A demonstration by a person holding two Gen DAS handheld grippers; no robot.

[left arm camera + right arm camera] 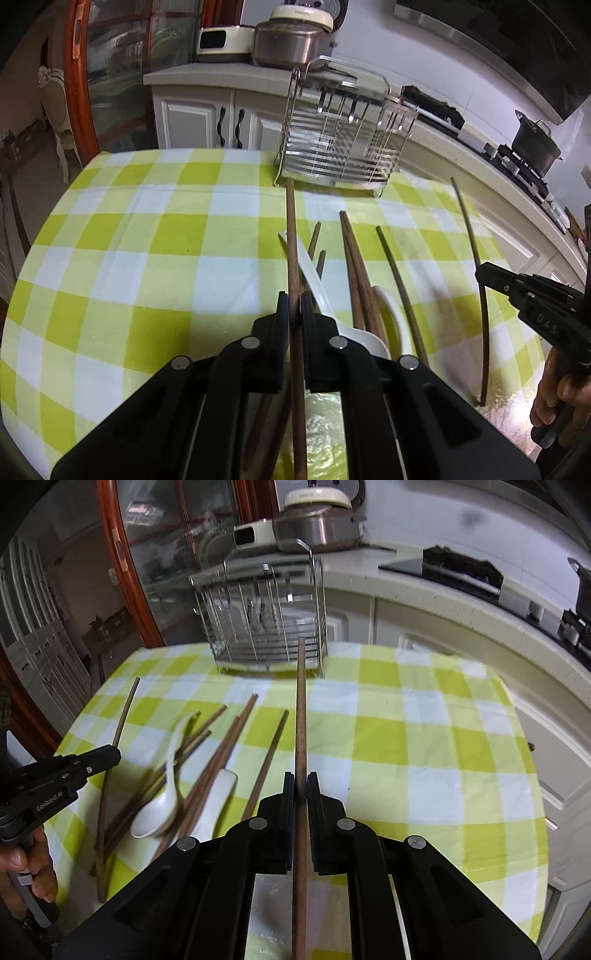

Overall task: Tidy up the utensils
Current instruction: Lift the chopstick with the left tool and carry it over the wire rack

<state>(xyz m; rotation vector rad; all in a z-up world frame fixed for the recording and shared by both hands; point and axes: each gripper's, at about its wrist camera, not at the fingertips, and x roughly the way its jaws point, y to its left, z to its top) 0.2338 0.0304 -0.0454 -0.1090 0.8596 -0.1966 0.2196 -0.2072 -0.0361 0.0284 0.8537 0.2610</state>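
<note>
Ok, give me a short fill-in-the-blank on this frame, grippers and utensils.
1. Each gripper is shut on one brown wooden ____.
2. The white ceramic spoon lies on the ____-and-white checked tablecloth.
3. The steel wire rack at the table's far edge holds ____ utensils.

Missing: chopstick; green; no

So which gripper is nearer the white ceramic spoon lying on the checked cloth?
Left. The left gripper, holding a chopstick, is directly above the white ceramic spoon; the right gripper sits off to the spoon's right side.
</note>
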